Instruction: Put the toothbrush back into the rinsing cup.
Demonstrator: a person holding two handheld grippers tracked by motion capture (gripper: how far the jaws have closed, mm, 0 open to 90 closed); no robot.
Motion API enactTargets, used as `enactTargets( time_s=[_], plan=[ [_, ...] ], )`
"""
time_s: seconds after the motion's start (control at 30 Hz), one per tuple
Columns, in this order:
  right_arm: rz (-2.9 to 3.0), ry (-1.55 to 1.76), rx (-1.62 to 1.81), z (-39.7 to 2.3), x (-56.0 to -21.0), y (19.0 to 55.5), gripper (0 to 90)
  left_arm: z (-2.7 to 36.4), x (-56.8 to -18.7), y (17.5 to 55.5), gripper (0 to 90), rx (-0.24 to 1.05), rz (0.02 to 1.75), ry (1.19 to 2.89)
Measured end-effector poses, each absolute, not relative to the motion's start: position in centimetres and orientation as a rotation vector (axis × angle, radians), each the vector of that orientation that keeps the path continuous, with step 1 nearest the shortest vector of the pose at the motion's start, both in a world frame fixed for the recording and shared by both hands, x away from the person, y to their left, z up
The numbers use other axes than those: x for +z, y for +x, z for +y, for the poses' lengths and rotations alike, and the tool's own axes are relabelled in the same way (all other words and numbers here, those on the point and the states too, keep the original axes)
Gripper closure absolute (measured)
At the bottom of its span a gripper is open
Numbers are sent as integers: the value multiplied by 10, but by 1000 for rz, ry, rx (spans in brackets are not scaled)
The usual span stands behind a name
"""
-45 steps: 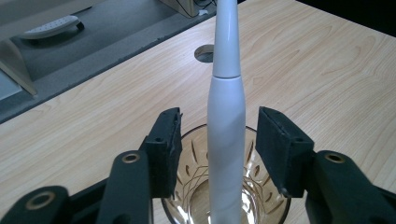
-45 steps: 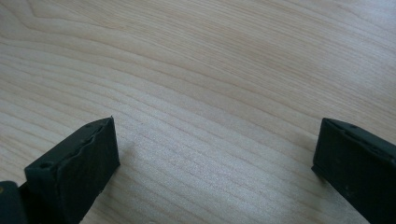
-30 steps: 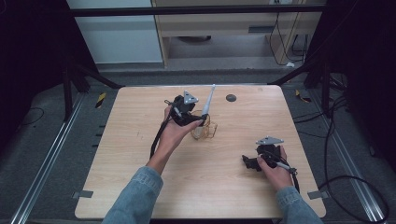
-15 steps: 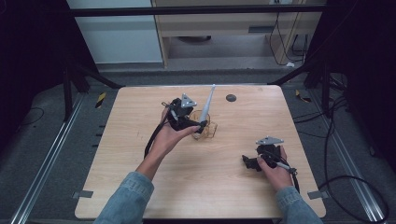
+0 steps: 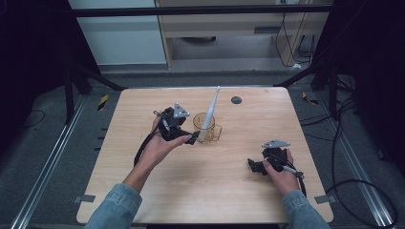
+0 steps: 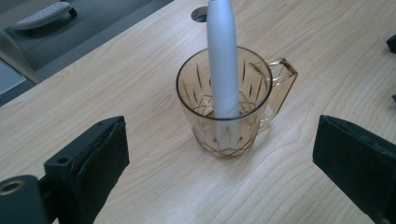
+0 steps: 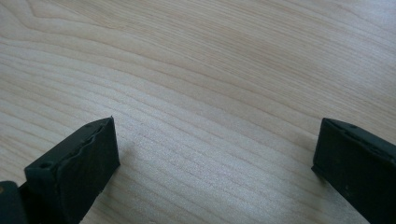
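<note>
An amber cut-glass mug [image 5: 210,131] with a handle stands at the middle of the wooden table [image 5: 191,191]. A long pale grey stick [image 5: 211,107] leans in it, its tip pointing to the far side. In the left gripper view the mug [image 6: 198,100] and the stick [image 6: 222,56] lie just ahead of the black pads [image 6: 100,154]. My left gripper [image 5: 192,139] sits just left of the mug, apart from it. Its jaws have just been opening and hold nothing. My right gripper [image 5: 253,166] rests open on the bare wood at the right, its pads [image 7: 88,158] wide apart.
A small dark round hole [image 5: 236,99] is set in the table beyond the mug. Behind the table stand a pale cabinet [image 5: 119,33] and a wooden shelf unit [image 5: 229,24]. Cables [image 5: 344,157] lie on the floor to the right, metal rails [image 5: 43,176] to the left.
My left gripper has drawn back to the left and toward the person, away from the mug, with its jaws wider. The stick stays in the mug. The right hand has kept still.
</note>
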State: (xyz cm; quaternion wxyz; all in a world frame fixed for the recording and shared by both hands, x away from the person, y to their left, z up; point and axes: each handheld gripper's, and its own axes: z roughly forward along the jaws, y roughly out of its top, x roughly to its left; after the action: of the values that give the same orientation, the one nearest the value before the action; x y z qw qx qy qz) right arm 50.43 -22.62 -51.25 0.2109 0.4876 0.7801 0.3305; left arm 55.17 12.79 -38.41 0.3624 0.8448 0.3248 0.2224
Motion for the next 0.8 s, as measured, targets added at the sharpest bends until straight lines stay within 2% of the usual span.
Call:
enactTargets(
  time_s=[0.8],
  plan=[
    [2168,1354,918,-226,-512,504,4,185,-419,527,35,617,879,2255]
  ],
)
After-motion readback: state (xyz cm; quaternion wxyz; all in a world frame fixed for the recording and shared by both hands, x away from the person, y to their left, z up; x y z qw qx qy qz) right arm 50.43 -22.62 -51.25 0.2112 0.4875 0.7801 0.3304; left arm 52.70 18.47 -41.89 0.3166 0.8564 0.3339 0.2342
